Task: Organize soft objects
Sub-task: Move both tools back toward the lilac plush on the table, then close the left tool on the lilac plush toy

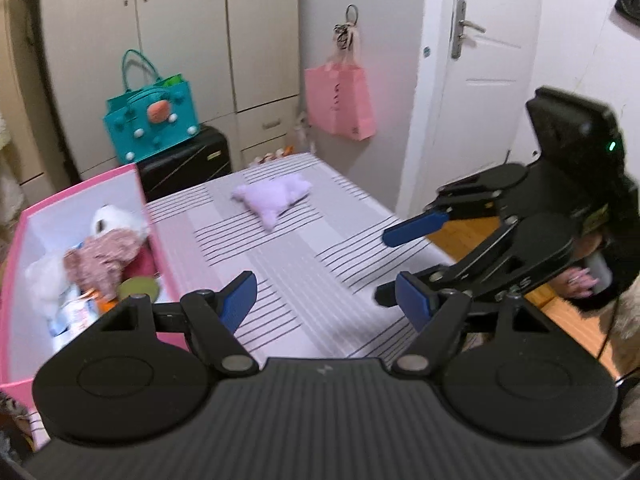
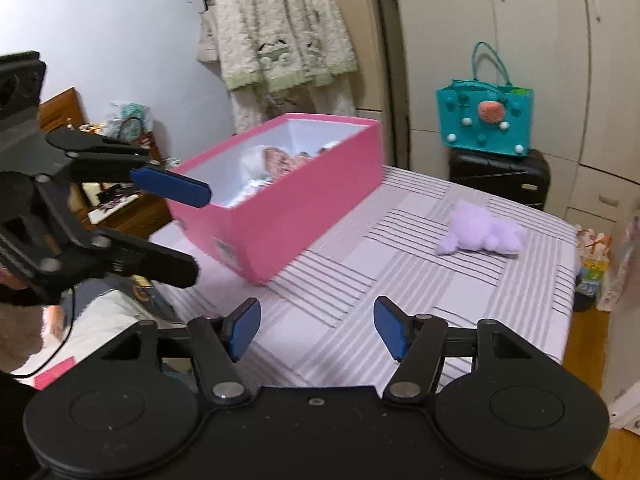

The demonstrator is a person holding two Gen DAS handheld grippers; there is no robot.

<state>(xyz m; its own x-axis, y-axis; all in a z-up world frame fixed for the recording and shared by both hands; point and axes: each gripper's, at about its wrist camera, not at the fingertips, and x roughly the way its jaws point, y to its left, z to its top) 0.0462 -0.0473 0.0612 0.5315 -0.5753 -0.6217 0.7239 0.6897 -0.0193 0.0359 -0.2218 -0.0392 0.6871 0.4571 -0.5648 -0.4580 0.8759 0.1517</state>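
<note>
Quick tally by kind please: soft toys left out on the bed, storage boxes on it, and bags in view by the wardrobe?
Purple plush toy loose on the bed: 1
Pink box, already holding soft items: 1
Bags: 2, the teal bag and the pink bag
Total: 4

My left wrist camera looks down across the striped surface [image 1: 304, 248] toward the door, my right toward the wardrobe; both share the pink box [image 1: 156, 240] and the purple plush [image 2: 480, 232].

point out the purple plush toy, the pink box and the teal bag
purple plush toy [image 2: 482, 232], right wrist view, middle of its body
pink box [image 2: 304, 208], right wrist view, long outer side wall
teal bag [image 1: 154, 128], left wrist view, front panel below the orange patch
</note>
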